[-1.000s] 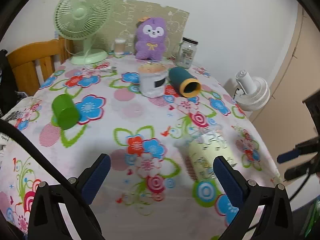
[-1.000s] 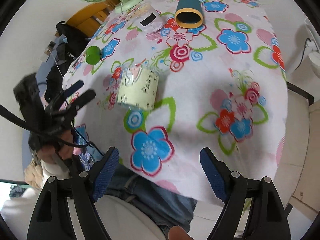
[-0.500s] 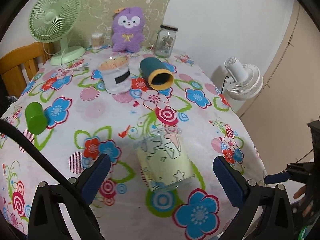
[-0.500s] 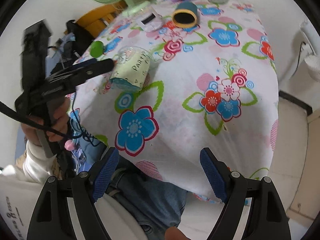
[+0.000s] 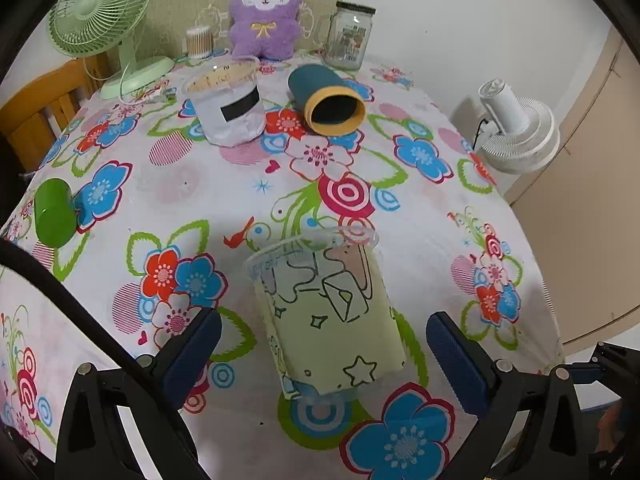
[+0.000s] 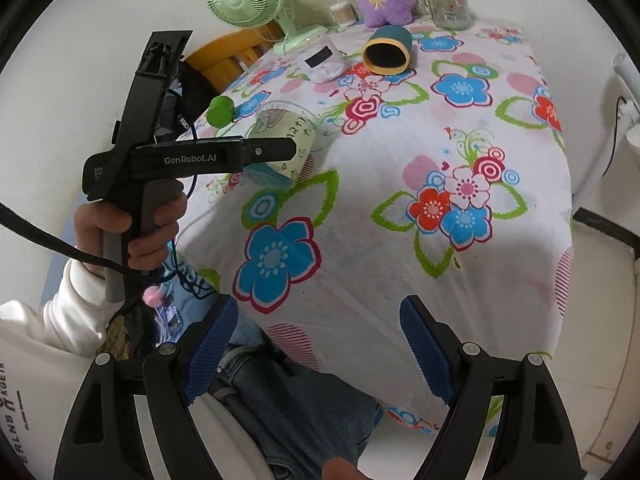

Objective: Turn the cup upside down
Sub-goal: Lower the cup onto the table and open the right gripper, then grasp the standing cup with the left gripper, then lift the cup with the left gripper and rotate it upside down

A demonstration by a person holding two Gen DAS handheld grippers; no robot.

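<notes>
Table [image 5: 420,236], floral cloth; items listed left to right in the left wrist view.

- Green cup [image 5: 54,212]: on its side at the left edge.
- Green desk fan [image 5: 104,16]: upright, far left corner.
- Cotton-swab tub [image 5: 199,42]: far edge, just left of the purple plush toy [image 5: 264,14].
- White-wrapped clear cup [image 5: 228,106]: upright, before the plush.
- Teal cup with yellow rim [image 5: 326,98]: on its side, mouth toward the near edge.
- Glass jar [image 5: 348,36]: upright, far edge.
- Clear cup with pale green printed sleeve [image 5: 326,316]: the task item; on its side near the near edge, mouth toward the far edge.
- Left gripper [image 5: 324,344]: jaws wide, one pad on each side of the sleeved cup, not touching it.
- White floor fan [image 5: 516,132]: off the table, right.
- Right gripper [image 6: 318,354]: jaws wide, empty, off the near edge.
</notes>
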